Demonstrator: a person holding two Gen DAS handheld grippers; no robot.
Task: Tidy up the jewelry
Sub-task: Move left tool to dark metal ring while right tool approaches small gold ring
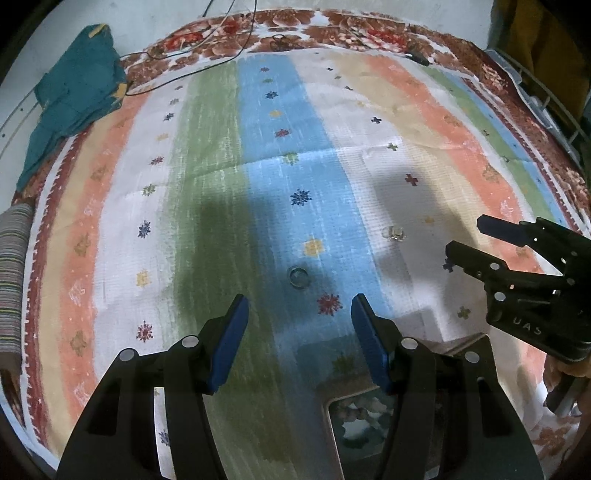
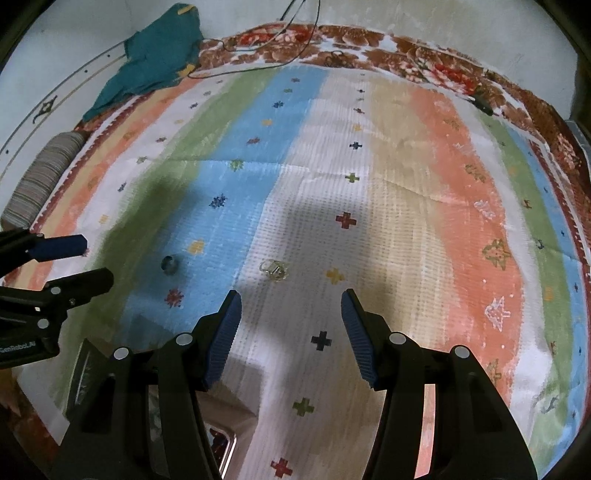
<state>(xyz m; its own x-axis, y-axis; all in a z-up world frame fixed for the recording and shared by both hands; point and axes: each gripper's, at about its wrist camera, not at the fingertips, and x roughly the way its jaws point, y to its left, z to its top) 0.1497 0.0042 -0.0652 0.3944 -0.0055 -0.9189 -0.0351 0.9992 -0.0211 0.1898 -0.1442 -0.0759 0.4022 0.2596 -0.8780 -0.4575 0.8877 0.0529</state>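
A silver band ring (image 1: 298, 277) lies on the blue stripe of the cloth, just ahead of my open left gripper (image 1: 300, 314); it also shows in the right wrist view (image 2: 169, 264). A clear stone ring (image 1: 393, 232) lies on the white stripe to the right; in the right wrist view this ring (image 2: 274, 268) lies just ahead of my open right gripper (image 2: 291, 310). Both grippers are empty. An open jewelry box (image 1: 354, 417) with beads inside sits under the left gripper; its edge shows in the right wrist view (image 2: 221, 443).
The striped cloth (image 1: 221, 184) covers a floral bedspread (image 1: 332, 33). A teal garment (image 1: 74, 96) lies at the far left, with thin cables (image 1: 221, 55) beside it. A striped roll (image 1: 14, 273) sits at the left edge. The right gripper (image 1: 465, 240) appears in the left wrist view.
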